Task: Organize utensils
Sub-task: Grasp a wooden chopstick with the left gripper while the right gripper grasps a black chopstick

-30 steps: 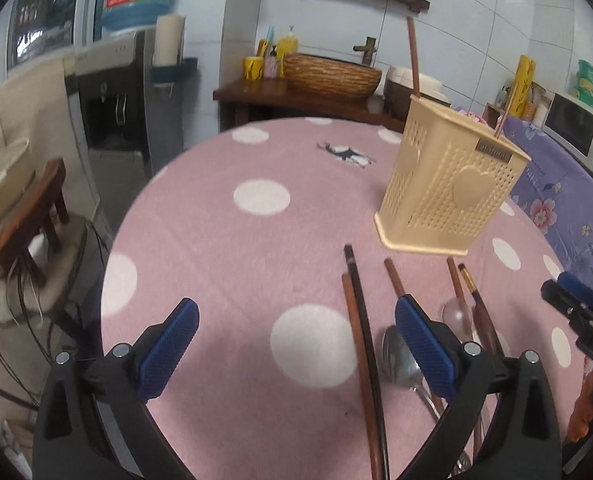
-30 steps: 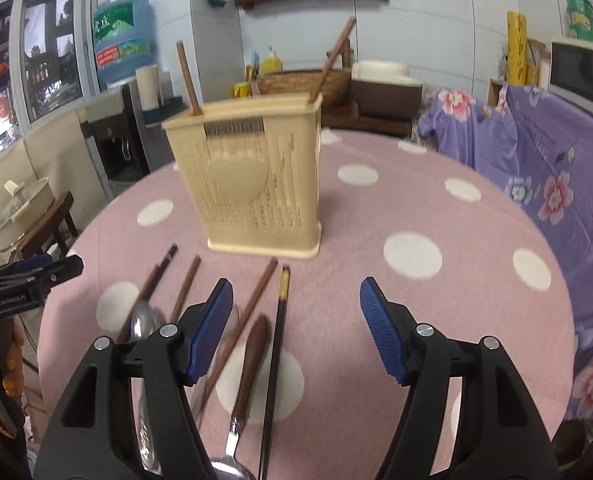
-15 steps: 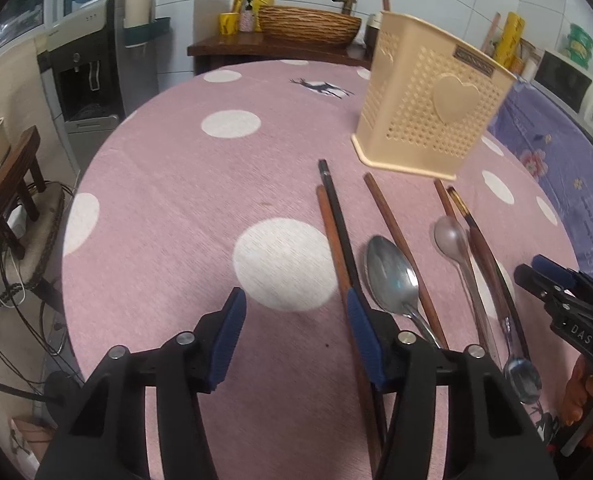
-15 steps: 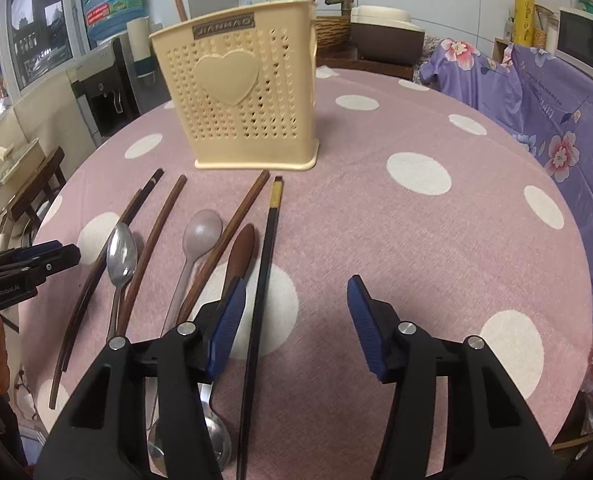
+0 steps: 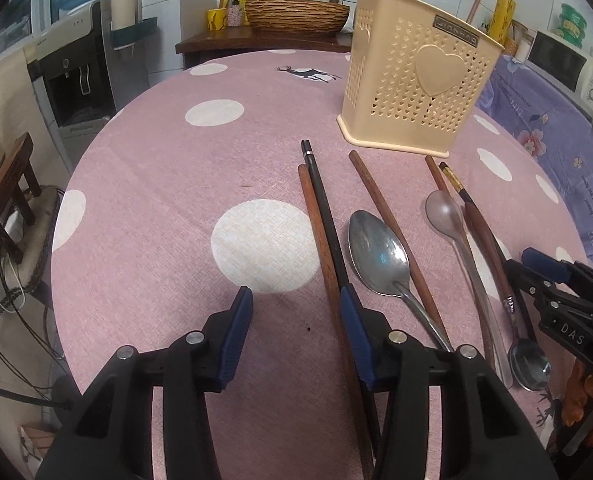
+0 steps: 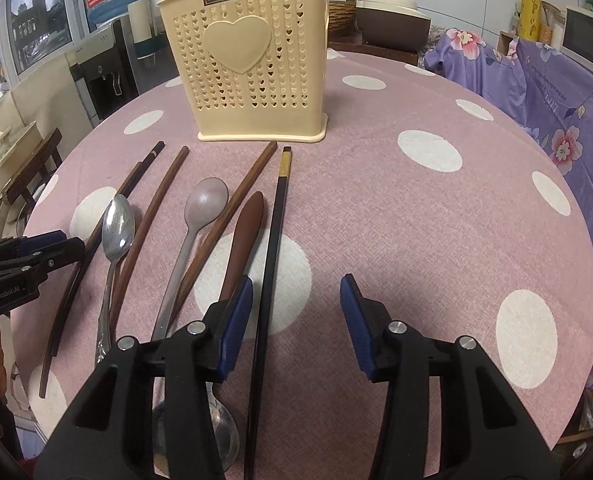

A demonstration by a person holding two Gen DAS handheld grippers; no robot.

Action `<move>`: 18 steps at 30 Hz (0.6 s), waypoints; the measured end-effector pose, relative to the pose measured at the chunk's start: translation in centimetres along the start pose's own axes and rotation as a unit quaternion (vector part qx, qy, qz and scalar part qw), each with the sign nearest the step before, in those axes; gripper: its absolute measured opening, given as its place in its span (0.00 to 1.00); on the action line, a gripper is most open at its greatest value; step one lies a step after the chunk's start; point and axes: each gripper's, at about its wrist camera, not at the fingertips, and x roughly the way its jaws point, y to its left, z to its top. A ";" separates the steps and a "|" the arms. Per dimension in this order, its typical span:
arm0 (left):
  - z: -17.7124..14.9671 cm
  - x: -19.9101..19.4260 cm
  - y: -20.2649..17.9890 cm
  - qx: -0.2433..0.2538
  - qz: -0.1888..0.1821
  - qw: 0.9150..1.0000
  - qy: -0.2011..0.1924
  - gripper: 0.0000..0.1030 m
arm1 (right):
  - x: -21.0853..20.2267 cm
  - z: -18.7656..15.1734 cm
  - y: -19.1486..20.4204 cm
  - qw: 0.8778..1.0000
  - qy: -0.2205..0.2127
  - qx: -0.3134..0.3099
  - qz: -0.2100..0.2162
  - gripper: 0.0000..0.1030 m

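A cream perforated utensil holder (image 5: 416, 92) (image 6: 252, 72) stands on the pink polka-dot table with two brown chopsticks in it. In front of it lie several chopsticks and spoons: a black chopstick (image 5: 326, 216), a steel spoon (image 5: 376, 252) (image 6: 117, 228), a pale plastic spoon (image 6: 204, 208) and a black gold-tipped chopstick (image 6: 274, 240). My left gripper (image 5: 296, 320) is open and empty, low over the table, its right finger beside the black chopstick. My right gripper (image 6: 296, 312) is open and empty; the gold-tipped chopstick runs just inside its left finger.
The round table (image 6: 436, 220) drops off at its edges. A purple floral sofa cover (image 6: 536, 92) is to the right. A wooden stool (image 5: 0, 188) and a water dispenser (image 5: 80, 76) stand to the left. A counter with a woven basket (image 5: 296, 16) is behind.
Both grippers have closed partway from wide open and dropped lower toward the utensils. The utensils and holder have not moved.
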 end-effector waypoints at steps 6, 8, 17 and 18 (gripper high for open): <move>0.1 0.2 -0.3 0.009 0.015 1.000 0.002 0.43 | 0.2 0.2 0.5 1.000 0.005 -0.013 -0.016 0.45; 0.2 0.2 0.1 0.010 0.016 1.000 0.003 0.44 | 0.2 0.2 0.2 1.000 0.007 -0.011 -0.026 0.44; 1.6 0.1 1.8 -0.018 0.022 1.000 0.000 0.43 | -0.2 1.3 -1.7 1.000 -0.001 0.006 0.010 0.43; 1.9 0.2 1.9 -0.022 0.020 1.000 0.000 0.43 | -0.1 1.7 -1.5 1.000 -0.004 -0.003 0.012 0.43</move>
